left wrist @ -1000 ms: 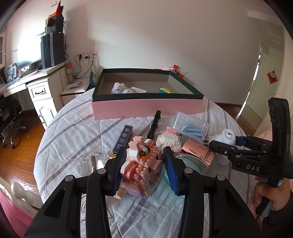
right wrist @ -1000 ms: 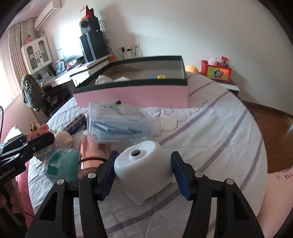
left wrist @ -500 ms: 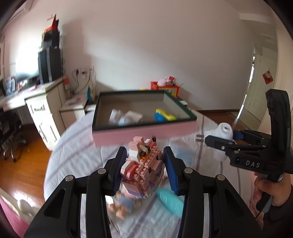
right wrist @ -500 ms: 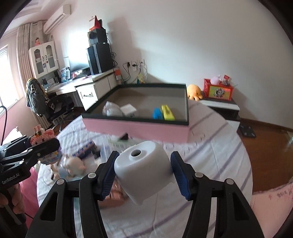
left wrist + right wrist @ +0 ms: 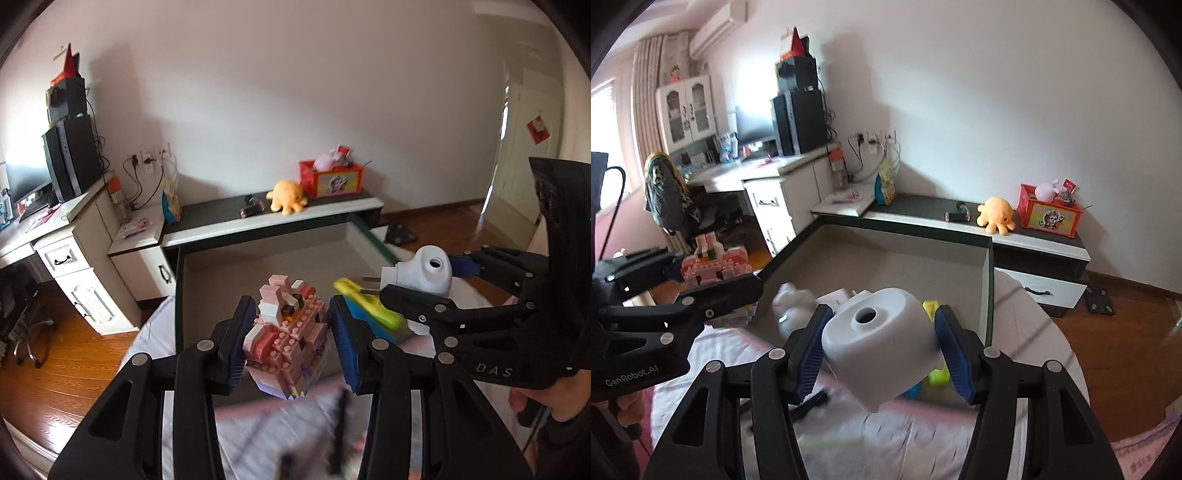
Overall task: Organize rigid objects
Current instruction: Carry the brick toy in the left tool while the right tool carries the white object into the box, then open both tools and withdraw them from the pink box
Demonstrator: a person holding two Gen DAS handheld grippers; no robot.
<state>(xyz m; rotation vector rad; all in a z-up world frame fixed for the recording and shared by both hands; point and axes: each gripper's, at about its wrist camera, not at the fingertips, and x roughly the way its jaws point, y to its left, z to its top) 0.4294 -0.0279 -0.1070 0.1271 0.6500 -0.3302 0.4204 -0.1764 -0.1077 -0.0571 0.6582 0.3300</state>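
Now up high over the big box (image 5: 986, 295), both tools. Inside the box: a yellow block (image 5: 364, 299) on a blue block (image 5: 391, 332) at the right side, a white toy (image 5: 792, 306) and a white card (image 5: 836, 297) nearer the left. Box walls dark green at the rim, gray floor inside.

Left gripper (image 5: 290, 330) clenched on the pink brick toy (image 5: 286, 328), blue pads pressed on both its sides, held up over the near part of the box. Right gripper (image 5: 881, 349) clenched on the white plug thing (image 5: 879, 345), round hole on top, held over the near right part of the box, above the yellow block.

Different from a second ago: back then both low at the bed (image 5: 916, 435), brick toy and white plug thing down among the other stuff, box far off and seen from its pink side. Since then lifted, carried forward, tipped to look down into the box. Same tight grip on both things throughout. Bed cover blurry at the bottom.
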